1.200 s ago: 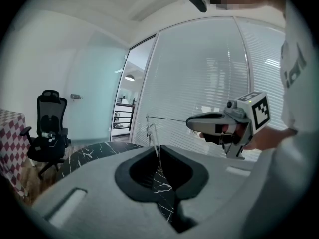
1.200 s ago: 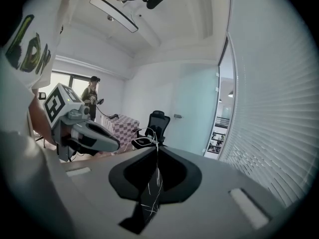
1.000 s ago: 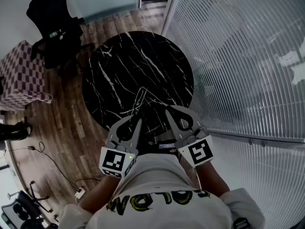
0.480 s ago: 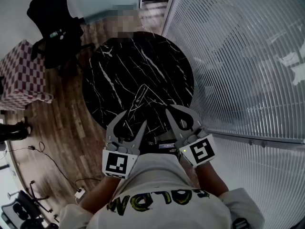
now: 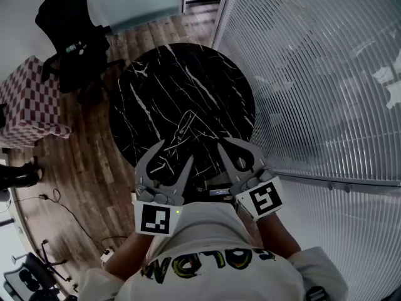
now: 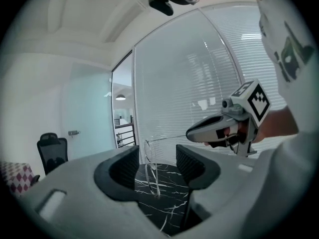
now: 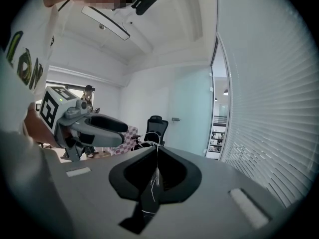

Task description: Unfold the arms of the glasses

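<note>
Opening wide, the left gripper (image 5: 175, 152) hovers above the near edge of the black marble table (image 5: 182, 80). Its own view shows the glasses (image 6: 149, 166) framed in the gap between the jaws, touched by neither pad. Only the right gripper view shows the right gripper (image 7: 157, 151) clenched on one thin arm of the glasses, above that same edge.

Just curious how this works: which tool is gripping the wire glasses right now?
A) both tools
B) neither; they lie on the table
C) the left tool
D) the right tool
D: the right tool has its jaws pinched shut on the thin frame of the glasses, while the left tool has its jaws opening, the frame showing in the gap but untouched by them.
</note>
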Motion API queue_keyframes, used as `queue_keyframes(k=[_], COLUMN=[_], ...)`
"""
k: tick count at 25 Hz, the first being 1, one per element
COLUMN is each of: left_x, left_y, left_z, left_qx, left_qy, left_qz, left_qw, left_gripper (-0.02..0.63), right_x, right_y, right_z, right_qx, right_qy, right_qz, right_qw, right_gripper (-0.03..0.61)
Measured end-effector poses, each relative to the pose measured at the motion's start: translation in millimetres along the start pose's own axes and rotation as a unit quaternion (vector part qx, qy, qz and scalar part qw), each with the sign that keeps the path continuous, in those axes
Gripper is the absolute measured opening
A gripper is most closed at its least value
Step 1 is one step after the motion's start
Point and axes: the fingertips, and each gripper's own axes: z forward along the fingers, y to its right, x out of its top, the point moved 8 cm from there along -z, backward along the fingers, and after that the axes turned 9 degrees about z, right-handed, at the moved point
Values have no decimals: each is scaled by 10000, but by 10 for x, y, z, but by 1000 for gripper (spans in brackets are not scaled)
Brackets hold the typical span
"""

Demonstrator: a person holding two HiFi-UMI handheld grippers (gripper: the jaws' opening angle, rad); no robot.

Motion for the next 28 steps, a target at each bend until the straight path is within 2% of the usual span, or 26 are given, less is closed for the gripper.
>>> queue_keyframes(k=[3,10,13,16,28], left_x=[94,106,79,69,-50], left_y=[14,122,113,75,75], left_z=[22,224,292,335,415], left_qx=[-51,-227,-235,-217,-104], left_qy=[-134,-482,-607,-671,-923], left_qz=[357,757,771,693,933], left_qw=[9993,9957,9949,9951,9913], left_gripper=[228,196,175,118,91], right_x=[17,9,14,38,33], right_y=[-32,-61,-75,-95,-147], right_z=[10,-1,-6,-15,-38], right_qx=[49,83,116,170,206], right_qy=[37,85,135,174,290], right_qz=[-25,-58,-51,-49,-92], right_qw=[10000,9999,9998,9997,9993], right_gripper=[11,11,11,11,11])
